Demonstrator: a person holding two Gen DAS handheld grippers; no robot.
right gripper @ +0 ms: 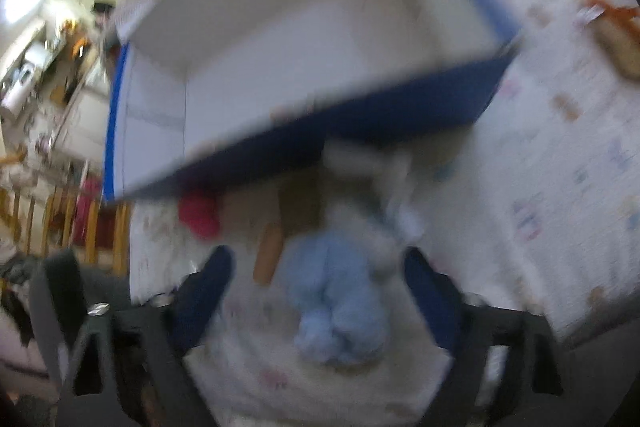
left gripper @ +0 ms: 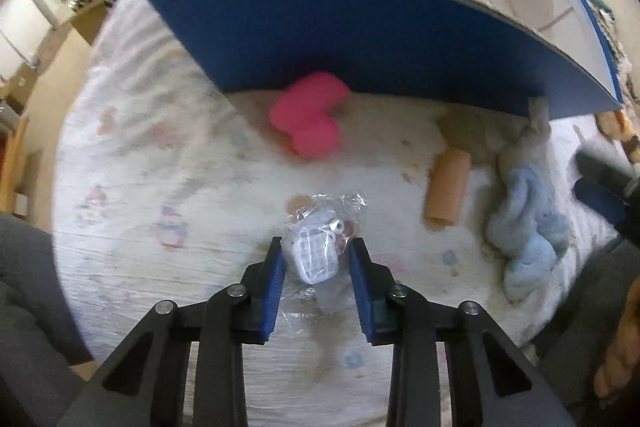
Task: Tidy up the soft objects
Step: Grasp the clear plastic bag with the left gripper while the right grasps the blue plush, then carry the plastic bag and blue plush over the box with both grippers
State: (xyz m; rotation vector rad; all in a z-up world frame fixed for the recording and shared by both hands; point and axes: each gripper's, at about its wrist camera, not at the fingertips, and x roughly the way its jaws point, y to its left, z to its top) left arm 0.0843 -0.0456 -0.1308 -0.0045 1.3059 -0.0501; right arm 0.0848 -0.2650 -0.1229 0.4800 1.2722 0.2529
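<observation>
Left tool point(left gripper: 316, 251) nipping plastic packet point(left gripper: 320, 247) before blue box point(left gripper: 360, 39); right tool point(right gripper: 316, 267) agape, empty, straddling blue wool point(right gripper: 336, 291).

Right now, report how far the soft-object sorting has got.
Done: nothing visible inside the blue box. In hand: the left gripper straddles the clear bag with a white item, while the right gripper stands open over the blue yarn. Left: the pink roll and tan tube lie on the cloth.
</observation>
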